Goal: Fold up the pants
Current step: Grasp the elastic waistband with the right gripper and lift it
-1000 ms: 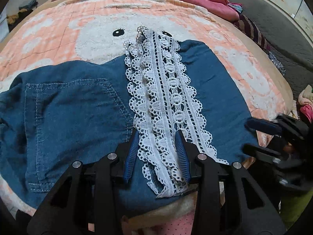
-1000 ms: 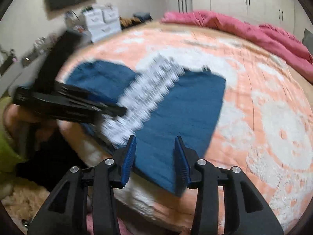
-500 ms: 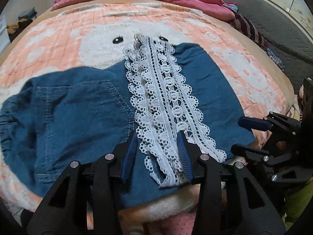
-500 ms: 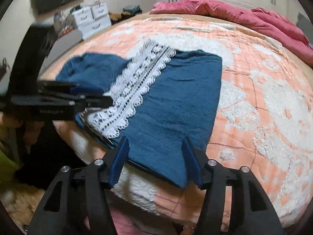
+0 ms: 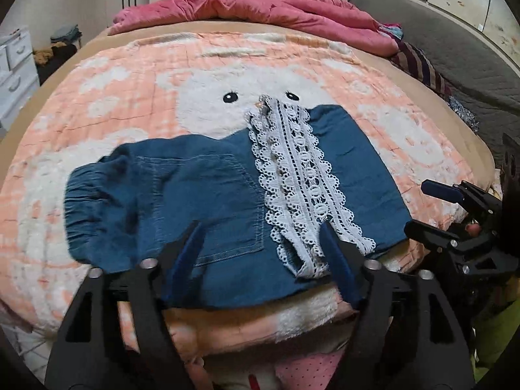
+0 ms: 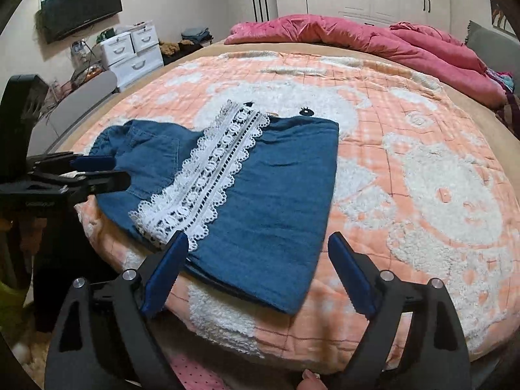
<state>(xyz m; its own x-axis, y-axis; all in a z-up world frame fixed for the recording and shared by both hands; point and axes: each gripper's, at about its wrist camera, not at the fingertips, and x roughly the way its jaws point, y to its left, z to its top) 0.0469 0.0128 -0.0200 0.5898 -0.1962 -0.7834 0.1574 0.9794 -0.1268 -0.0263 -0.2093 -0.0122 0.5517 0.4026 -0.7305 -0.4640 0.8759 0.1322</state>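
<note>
Blue denim pants (image 5: 208, 201) (image 6: 276, 188) lie folded near the front edge of the bed. A white lace strip (image 5: 299, 175) (image 6: 208, 175) runs along the folded leg. Above the near edge of the pants hovers my left gripper (image 5: 263, 243), its jaws opening; cloth shows between them but the pads press on nothing. The same gripper appears at the left edge of the right wrist view (image 6: 100, 172). My right gripper (image 6: 260, 253) hangs over the near right part of the pants, jaws opening wide and holding nothing. It shows at the right of the left wrist view (image 5: 432, 208).
The peach and white blanket (image 6: 422, 178) covers the bed. A crumpled pink duvet (image 6: 357, 42) lies along the far side. White drawers (image 6: 133, 55) and a wall television (image 6: 81, 3) stand at the left. A grey headboard (image 5: 455, 45) rises at the right.
Both grippers have spread their jaws and let go of the pants. The left gripper has pulled back and up from the lace strip, so more of the bed shows.
</note>
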